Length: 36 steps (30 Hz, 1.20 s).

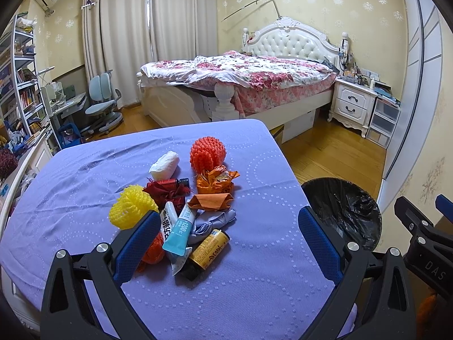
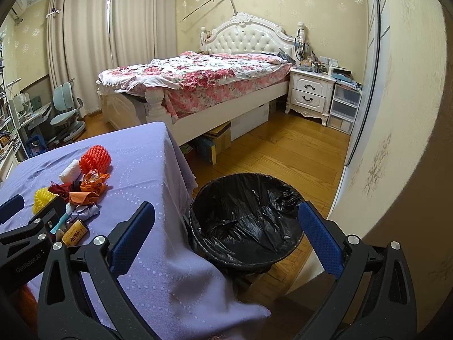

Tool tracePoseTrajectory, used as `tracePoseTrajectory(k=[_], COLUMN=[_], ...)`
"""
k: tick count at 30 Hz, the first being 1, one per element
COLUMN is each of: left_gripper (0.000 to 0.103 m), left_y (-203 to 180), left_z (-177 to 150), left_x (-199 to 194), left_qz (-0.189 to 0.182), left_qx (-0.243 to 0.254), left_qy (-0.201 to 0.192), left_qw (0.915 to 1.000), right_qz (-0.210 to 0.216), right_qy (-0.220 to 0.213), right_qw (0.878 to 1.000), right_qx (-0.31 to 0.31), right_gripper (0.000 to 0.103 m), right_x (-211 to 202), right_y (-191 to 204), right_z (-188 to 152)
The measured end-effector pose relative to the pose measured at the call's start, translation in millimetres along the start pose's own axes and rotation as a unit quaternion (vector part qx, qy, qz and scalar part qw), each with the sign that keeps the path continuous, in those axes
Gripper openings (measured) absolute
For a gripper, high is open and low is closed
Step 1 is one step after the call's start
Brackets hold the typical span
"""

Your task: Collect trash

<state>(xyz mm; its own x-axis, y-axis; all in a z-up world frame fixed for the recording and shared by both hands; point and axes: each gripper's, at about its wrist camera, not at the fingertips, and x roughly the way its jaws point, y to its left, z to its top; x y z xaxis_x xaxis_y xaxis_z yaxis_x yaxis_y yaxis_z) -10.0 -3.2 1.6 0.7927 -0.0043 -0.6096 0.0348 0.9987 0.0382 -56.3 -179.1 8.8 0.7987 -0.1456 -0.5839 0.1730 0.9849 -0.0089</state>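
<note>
Mixed trash pile (image 1: 187,206) lies on the table; seemingly empty black-lined bin (image 2: 246,218) stands beside.

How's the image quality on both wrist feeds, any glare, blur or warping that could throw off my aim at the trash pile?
Left wrist view: sharp and evenly lit, with soft shadows under the trash pile; fisheye bends the table edges and blackens the corners. Right wrist view: equally sharp; the bin liner shows mild sheen but no harsh glare, and the wall on the right curves strongly.

Bare cloth (image 1: 254,283) lies before the trash pile (image 1: 187,212); bin (image 2: 246,221) mouth unobstructed.
</note>
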Motion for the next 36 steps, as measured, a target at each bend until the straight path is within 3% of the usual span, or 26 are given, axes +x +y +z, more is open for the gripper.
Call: tracePoseTrajectory(k=[21,29,33,36], left_gripper=[0.097,0.094,0.092,0.083], left_y=[0.7,29.1,51.3,70.3], left_z=[-1.7,-7.3,-10.9,-14.8], left_x=[-1.6,1.4,2.1,4.6], left_qz=[0.000,0.017,0.032,0.040], left_qx=[-0.002,-0.017,-0.028,-0.039], left_qy=[0.005,0.017,0.020,0.030], left_qw=[1.0000,0.9996,0.9989,0.9980], right_qz=[0.002,0.013,0.022,0.037], right_qy=[0.006,0.019,0.031,0.046], right_qw=[1.000,1.000,0.999,0.998], right_qx=[0.000,-0.004,-0.004,-0.005], right_gripper=[0.099,0.099,0.085,0.078], right_x=[0.7,6.8,10.6,15.0], right_y=[1.7,17.0,22.7,31.4], right_z=[-7.4,-10.1,-11.7,-15.3])
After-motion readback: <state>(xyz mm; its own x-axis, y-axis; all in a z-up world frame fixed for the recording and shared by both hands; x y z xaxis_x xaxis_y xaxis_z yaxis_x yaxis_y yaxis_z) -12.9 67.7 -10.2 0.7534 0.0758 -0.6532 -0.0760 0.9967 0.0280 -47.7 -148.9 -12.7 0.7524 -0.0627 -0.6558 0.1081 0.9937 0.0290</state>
